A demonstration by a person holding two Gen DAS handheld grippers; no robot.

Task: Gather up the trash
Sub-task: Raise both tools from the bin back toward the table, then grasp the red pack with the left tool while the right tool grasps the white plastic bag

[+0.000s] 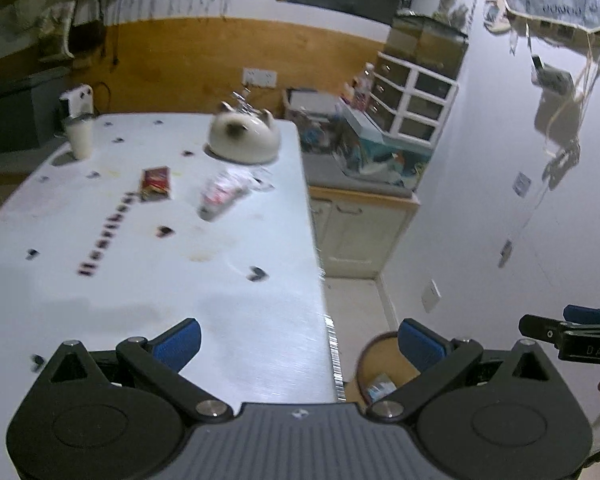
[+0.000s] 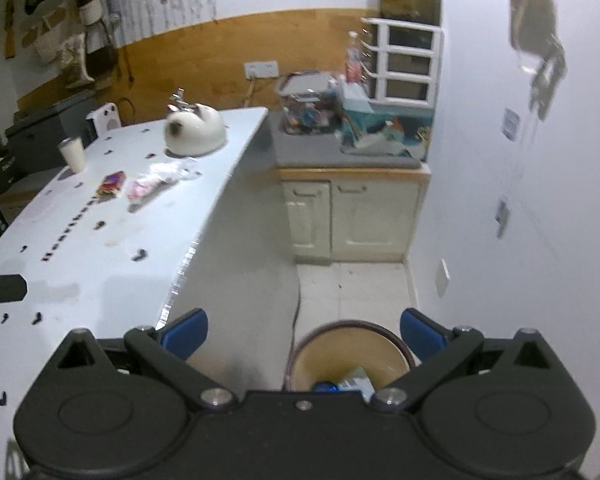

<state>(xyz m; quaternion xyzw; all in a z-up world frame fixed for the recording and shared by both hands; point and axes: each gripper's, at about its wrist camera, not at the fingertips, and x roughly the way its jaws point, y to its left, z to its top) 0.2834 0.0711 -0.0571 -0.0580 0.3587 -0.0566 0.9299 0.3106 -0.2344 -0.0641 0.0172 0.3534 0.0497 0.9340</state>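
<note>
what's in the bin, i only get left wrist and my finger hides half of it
Observer: The right wrist view looks into the bin: a blue item lies next to a pale packet.
Operator: is the right gripper holding anything
Observer: No, it is open and empty, pointed at the bin.
Operator: anything on the floor near it
Observer: A dark cord runs along the floor to the bin's left side.
</note>
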